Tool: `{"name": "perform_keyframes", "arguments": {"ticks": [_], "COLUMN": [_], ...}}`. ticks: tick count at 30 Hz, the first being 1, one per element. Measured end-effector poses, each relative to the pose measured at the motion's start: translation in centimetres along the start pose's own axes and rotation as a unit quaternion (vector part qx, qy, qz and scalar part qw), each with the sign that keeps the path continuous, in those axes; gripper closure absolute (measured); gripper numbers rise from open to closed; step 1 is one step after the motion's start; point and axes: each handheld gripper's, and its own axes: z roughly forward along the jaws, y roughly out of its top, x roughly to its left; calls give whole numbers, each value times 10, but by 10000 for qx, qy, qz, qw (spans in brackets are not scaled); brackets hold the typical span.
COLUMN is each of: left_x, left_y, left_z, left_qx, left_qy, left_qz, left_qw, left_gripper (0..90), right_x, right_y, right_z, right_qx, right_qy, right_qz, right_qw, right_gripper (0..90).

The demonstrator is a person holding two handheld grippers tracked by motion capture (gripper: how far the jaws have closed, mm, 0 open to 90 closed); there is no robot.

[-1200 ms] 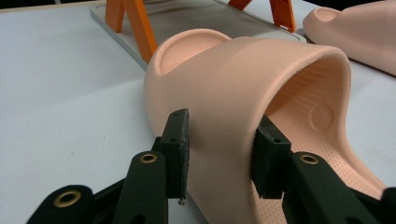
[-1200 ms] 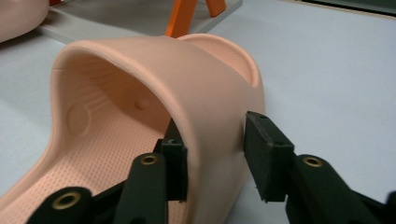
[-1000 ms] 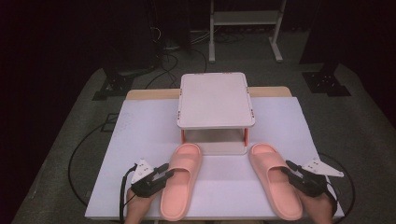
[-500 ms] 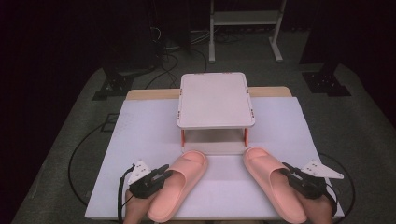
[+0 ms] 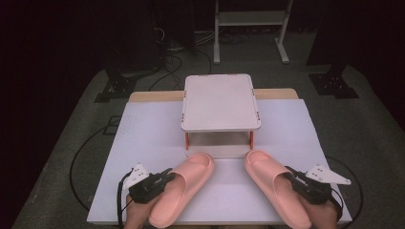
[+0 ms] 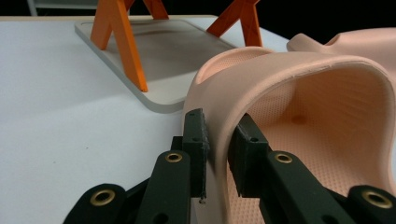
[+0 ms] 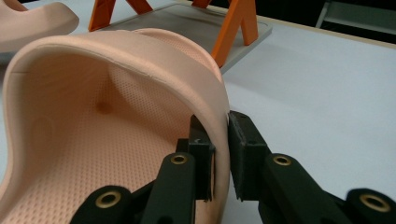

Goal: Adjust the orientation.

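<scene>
A small two-tier shelf stand with a pale flat rectangular top [image 5: 220, 101] is standing at the far middle of the table, its orange legs [image 6: 120, 41] rising crosswise from a grey base tray [image 6: 163, 51]. A white sheet-like table cover [image 5: 143, 143] is lying over the wooden tabletop, whose tan edge [image 5: 153, 96] is showing at the far side. Beyond the table, black cables [image 5: 167, 47] are lying on the grey floor, and a white metal frame [image 5: 250, 28] is standing farther back in the dark.
</scene>
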Motion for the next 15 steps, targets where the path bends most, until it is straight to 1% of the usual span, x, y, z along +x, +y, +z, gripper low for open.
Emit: {"name": "perform_keyframes", "arguments": {"ticks": [2, 6, 10, 12, 15], "left_x": [0, -1, -2, -2, -2], "left_y": [1, 2, 3, 4, 5], "left_z": [-1, -2, -2, -3, -5], "left_qx": [14, -64, -111, -134, -235], "left_qy": [-9, -119, -187, -208, -258], "left_qz": [48, 28, 18, 22, -57], "left_qw": [10000, 9999, 9998, 9997, 9994], "left_gripper": [793, 806, 807, 806, 806], "right_x": [1, 3, 4, 5, 7], "right_y": [1, 2, 4, 6, 7], "right_z": [-1, -2, -3, -4, -5], "right_qx": [-4, -43, -118, -151, -185], "right_qy": [15, 25, 73, 79, 130], "right_qz": [-25, -54, -21, -52, -39], "right_qw": [10000, 10000, 9999, 9998, 9997], "right_gripper": [794, 799, 800, 800, 801]}}
